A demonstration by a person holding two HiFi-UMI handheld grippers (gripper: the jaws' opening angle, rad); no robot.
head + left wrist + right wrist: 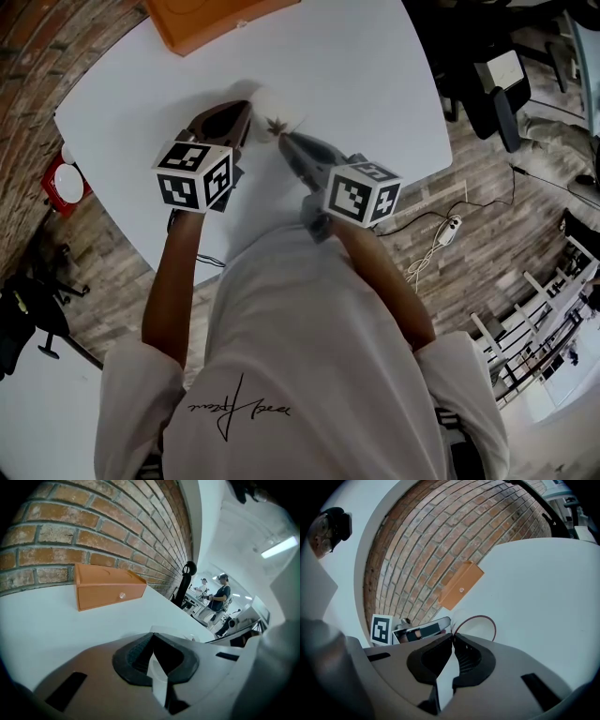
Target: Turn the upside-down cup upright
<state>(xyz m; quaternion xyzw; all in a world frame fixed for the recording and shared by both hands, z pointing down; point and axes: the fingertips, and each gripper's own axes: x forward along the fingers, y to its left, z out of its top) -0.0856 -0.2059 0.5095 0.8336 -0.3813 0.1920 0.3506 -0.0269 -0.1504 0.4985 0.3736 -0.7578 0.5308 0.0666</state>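
A: In the head view we are looking at the cup (265,101), a pale clear shape on the white table (366,84). It lies just ahead of both tools, between their tips. The left gripper (244,107) is coming at it from the left, the right gripper (283,134) from the near right.

B: In the left gripper view we are seeing the jaws pressed together with nothing between them, and only a faint clear edge showing just past the tips.

A: In the right gripper view we are seeing those jaws together too, and the cup's brown rim (476,616) is running straight into their tips, so we are judging that they are pinching the wall. The mouth is tilting toward us, the base pointing away toward the orange box (459,591).

B: So the right hand is leading the roll upright.
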